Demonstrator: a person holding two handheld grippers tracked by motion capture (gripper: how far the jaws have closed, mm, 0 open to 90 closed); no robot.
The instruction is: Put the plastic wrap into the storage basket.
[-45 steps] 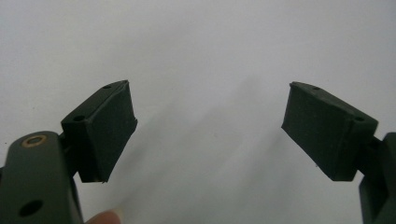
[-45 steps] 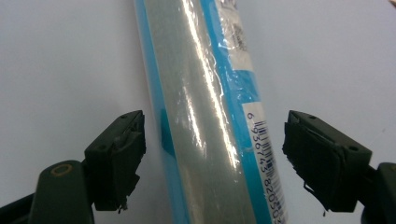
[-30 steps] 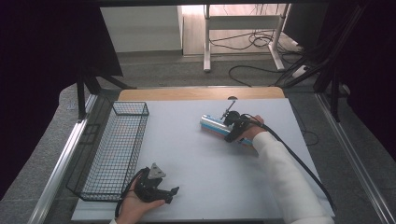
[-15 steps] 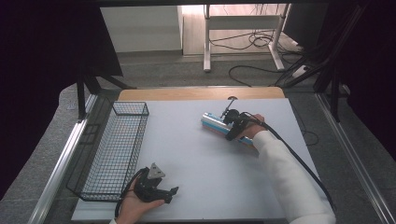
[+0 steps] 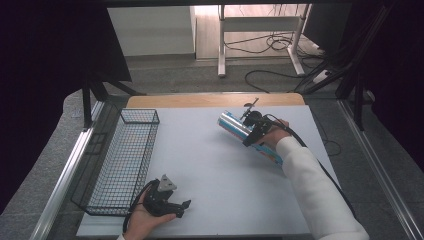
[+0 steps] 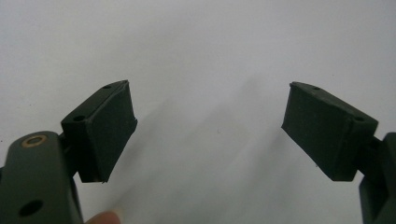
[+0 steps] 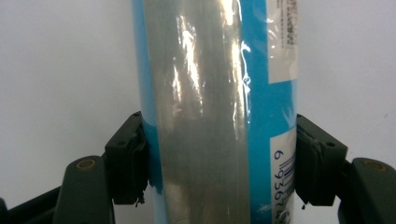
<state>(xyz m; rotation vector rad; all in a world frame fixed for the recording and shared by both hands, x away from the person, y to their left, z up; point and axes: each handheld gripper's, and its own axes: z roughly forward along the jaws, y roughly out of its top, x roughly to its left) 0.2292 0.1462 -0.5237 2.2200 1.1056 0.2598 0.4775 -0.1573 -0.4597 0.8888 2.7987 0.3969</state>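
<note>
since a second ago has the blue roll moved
Yes. The blue roll, clamped in the right gripper, has risen and shifted slightly right, away from the wire basket.

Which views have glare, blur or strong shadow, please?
Right gripper view: bright glare streaks on the wrapped blue tube, print near its edge blurred. Left gripper view: soft shadows on the white table, pads slightly unfocused. High view: evenly lit table, dark surroundings.

White table top (image 5: 215,170) with a wooden strip along the far edge — black wire basket (image 5: 122,160) sits at its left side; left gripper (image 5: 172,206) rests near the front edge
</note>
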